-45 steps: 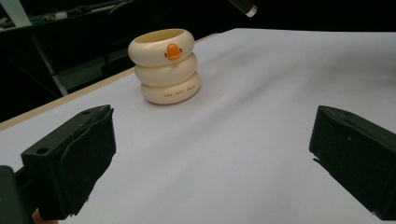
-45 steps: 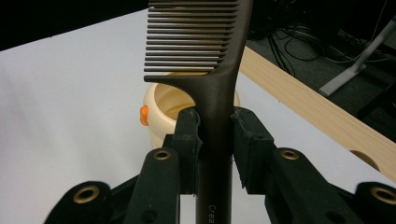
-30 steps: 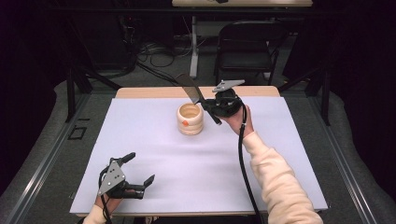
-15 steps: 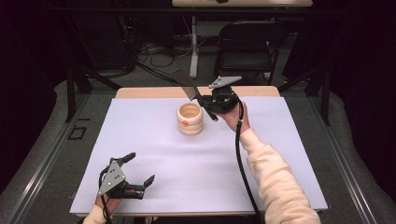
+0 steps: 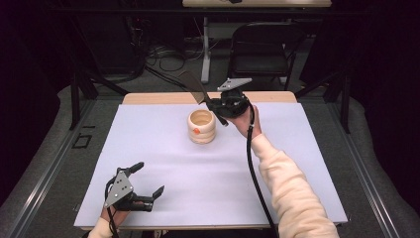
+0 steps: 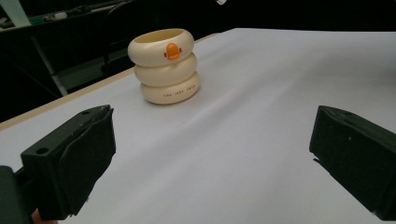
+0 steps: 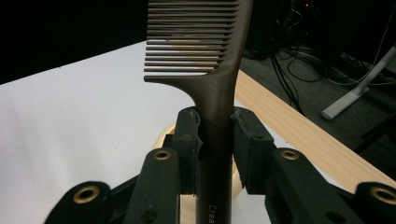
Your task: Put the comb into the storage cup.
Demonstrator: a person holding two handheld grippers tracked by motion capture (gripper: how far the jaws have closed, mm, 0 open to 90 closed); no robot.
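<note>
A cream ribbed cup [image 5: 202,127] with an orange duck bill stands on the white sheet [image 5: 163,163] behind the middle; it appears again as the cup [image 6: 164,65] in the left gripper view. My right gripper [image 5: 218,110] hovers just right of and above the cup, shut on the handle of a dark brown comb [image 5: 194,88] whose teeth point up and to the left. In the right gripper view the comb [image 7: 205,51] rises between the pads. My left gripper [image 5: 146,184] rests near the front left of the sheet, open and holding nothing.
The sheet covers a wooden table [image 5: 267,97] whose far edge shows as a light strip. Beyond it are a dark folding chair [image 5: 262,49], cables on the floor and a white table leg [image 5: 205,49]. A black cable [image 5: 255,168] trails along the person's right sleeve.
The right gripper with the comb has shifted slightly back and to the left above the cup. The left gripper has stayed where it was.
</note>
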